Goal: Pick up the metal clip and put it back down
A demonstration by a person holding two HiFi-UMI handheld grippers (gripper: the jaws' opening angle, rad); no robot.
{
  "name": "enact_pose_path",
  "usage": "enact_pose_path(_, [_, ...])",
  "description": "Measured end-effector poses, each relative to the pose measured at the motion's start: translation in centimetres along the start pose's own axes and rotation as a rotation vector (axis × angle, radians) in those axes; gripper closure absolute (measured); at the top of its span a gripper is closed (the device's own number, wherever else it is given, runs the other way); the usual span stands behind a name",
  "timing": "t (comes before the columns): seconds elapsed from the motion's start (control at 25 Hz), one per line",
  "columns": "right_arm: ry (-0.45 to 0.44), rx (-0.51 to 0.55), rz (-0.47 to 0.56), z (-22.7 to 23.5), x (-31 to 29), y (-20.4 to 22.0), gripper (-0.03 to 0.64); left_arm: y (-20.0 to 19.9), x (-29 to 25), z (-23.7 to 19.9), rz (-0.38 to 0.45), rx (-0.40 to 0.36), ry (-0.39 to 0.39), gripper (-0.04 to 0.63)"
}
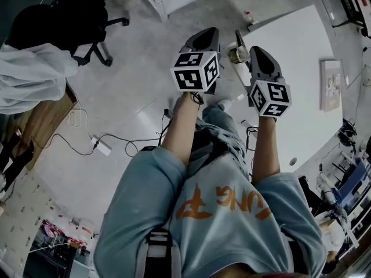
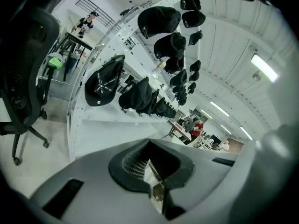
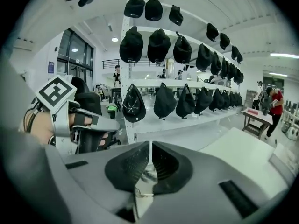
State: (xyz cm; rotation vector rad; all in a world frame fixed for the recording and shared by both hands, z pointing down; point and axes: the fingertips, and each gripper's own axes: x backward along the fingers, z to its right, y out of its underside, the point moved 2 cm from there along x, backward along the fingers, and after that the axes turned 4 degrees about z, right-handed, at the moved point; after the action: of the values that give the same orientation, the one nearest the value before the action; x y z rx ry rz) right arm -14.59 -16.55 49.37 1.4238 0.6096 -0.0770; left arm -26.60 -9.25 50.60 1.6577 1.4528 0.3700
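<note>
Right hand-held gripper (image 3: 149, 146): jaws drawn almost together, the dark pads closed on a small shiny metal clip (image 3: 144, 176) that sits low in the narrow gap between them. In the head view the clip (image 1: 236, 51) shows as a thin lever over a pale brassy body. There it is just beside the front end of the right hand-held gripper (image 1: 257, 51), on the side facing the left hand-held gripper (image 1: 204, 33). It therefore lies between the two tools, much nearer the right one and apart from the left. The clip is off the white rectangular table (image 1: 304, 80), held in the air beside the table's corner, above the pale grey floor (image 1: 133, 80). Left hand-held gripper (image 2: 149, 141): jaws closed, tips meeting. A thin pale sliver shows lower in its gap, and what that is cannot be determined. Both tools are held out in front of the person, side by side and not touching, marker cubes towards the head camera. In the right gripper view the person's left hand (image 3: 43, 125) appears at the left edge, wrapped round its tool. The table (image 3: 243, 157) lies at lower right, and a white shelf rack (image 3: 125, 69) hung with rows of black caps (image 3: 159, 45) stands ahead. A black office chair (image 1: 87, 19) stands on the floor, well apart from both tools.
</note>
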Motion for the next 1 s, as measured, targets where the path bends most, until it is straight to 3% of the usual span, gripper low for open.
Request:
enact_pose_path(0.28, [-0.064,-0.071,0.132,0.4,0.5,-4.9,0.589,-5.2,-0.2,3.5,0.073,-0.08,0.089,0.586])
enact_pose_path(0.48, [-0.057,-0.067,0.219,0.9,0.1,-8.8,0.589,-8.9,-0.6,5.2,0.13,-0.137,0.142,0.586])
enact_pose_path(0.8, [0.069,-0.064,0.338,4.5,1.1,-14.5,0.588,-15.0,-0.9,9.0,0.236,-0.193,0.228,0.586])
enact_pose_path(1.0, [0.168,-0.064,0.415,7.1,3.0,-18.3,0.588,-17.6,-0.7,12.0,0.287,-0.339,0.236,0.586])
